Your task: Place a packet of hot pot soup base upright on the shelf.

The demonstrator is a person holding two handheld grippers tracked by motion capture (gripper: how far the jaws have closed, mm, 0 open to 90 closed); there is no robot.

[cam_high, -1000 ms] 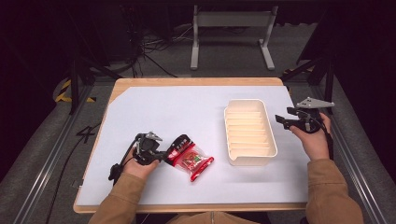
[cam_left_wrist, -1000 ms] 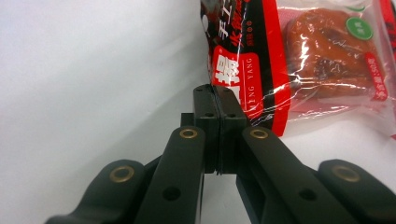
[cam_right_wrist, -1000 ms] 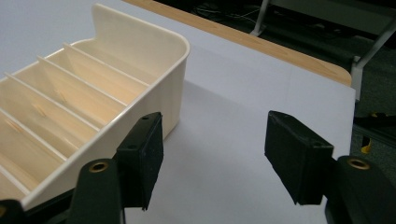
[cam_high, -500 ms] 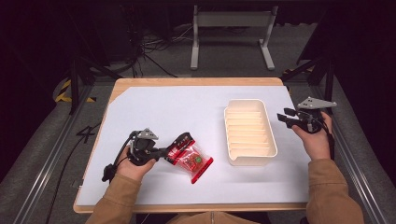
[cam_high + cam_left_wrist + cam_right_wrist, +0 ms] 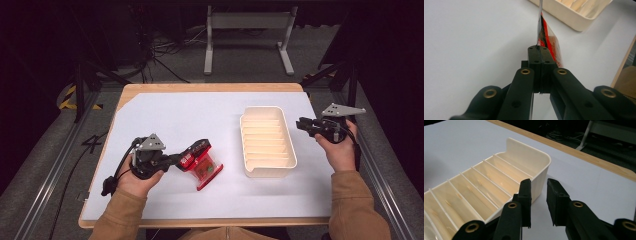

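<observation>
left gripper (image 5: 176, 159): jaws pressed together on the thin edge of a red snack packet (image 5: 201, 164), clamped tight with no gap visible in the left gripper view; packet (image 5: 548, 41) seen there edge-on, standing up out of the jaws toward the tray. held low over the white table cover (image 5: 190, 120), packet at the near-left of the table, its far end seemingly resting on or just above the cover; cannot tell which. well apart from the cream tray (image 5: 267, 141).

right gripper (image 5: 306, 125): jaws apart, nothing between them, held just beside the tray's right wall. in the right gripper view, gripper (image 5: 538, 202) hovering close to the tray's rounded corner (image 5: 541, 167), not touching as far as can be judged. tray divided by thin ribs into narrow slots, all apparently empty.

judged step: packet pinched and about to be carried to the tray.

risks noted:
- grip on a slim seam only; slick foil likely to slide out under a quick swing or tilt.
- packet hanging loosely beyond the jaws; likely to sag or twist, then catch on the tray rim or a rib.
- slots narrow; packet broader than one slot if laid flat, so liable to bridge the ribs instead of seating.
- light tray unrestrained; a nudge from the packet or the right gripper could shift it.
- right gripper near the wall; accidental contact possible.
</observation>
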